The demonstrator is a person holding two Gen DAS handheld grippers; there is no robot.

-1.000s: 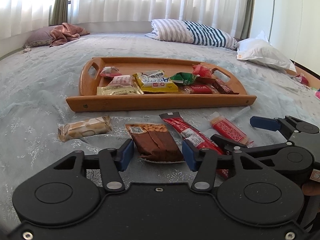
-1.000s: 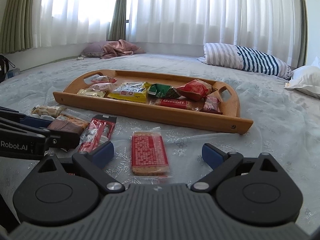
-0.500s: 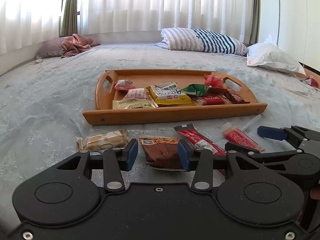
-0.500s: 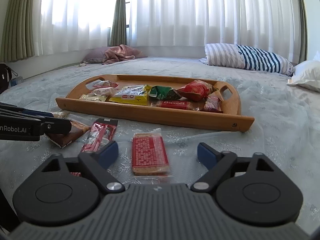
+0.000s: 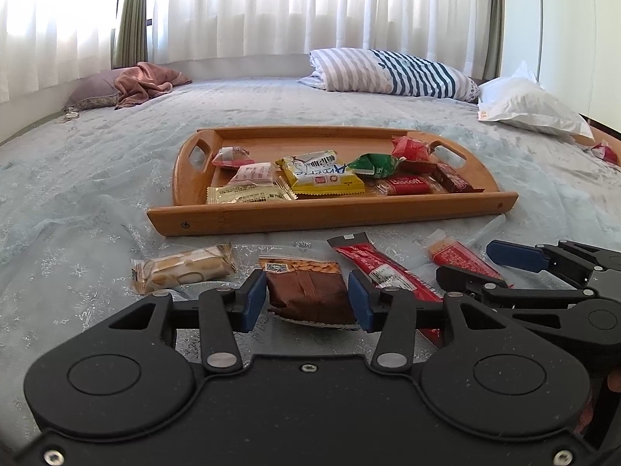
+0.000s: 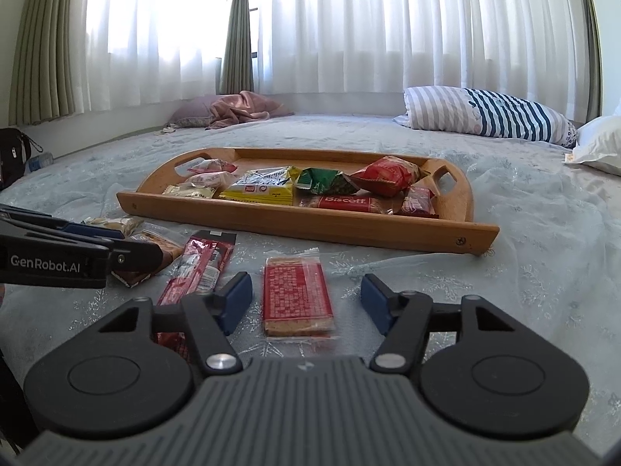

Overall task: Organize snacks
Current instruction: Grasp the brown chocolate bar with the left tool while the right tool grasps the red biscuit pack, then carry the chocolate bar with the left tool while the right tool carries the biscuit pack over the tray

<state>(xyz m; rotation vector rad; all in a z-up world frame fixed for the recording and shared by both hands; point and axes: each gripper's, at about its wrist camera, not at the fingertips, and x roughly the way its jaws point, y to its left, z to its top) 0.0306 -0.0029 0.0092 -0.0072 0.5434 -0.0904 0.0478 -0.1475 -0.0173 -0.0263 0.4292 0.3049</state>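
Observation:
A wooden tray (image 5: 330, 213) (image 6: 271, 221) with several snack packets lies on the bed. In front of it lie a pale biscuit packet (image 5: 184, 268), a brown nut bar (image 5: 306, 291), a long red packet (image 5: 380, 268) (image 6: 198, 268) and a red wafer packet (image 6: 297, 295) (image 5: 462, 262). My left gripper (image 5: 306, 303) is low over the bed, its pads close on either side of the brown bar; whether they touch it is unclear. My right gripper (image 6: 306, 303) is open around the red wafer packet, with gaps on both sides.
A striped pillow (image 5: 392, 73) and a white pillow (image 5: 531, 105) lie at the back right. A pink cloth on a cushion (image 5: 147, 83) lies at the back left. White curtains hang behind. A black bag (image 6: 13, 155) sits at the far left.
My left gripper's jaws have narrowed around the brown bar. My right gripper's jaws have also closed in somewhat around the red wafer packet. Both views sit lower.

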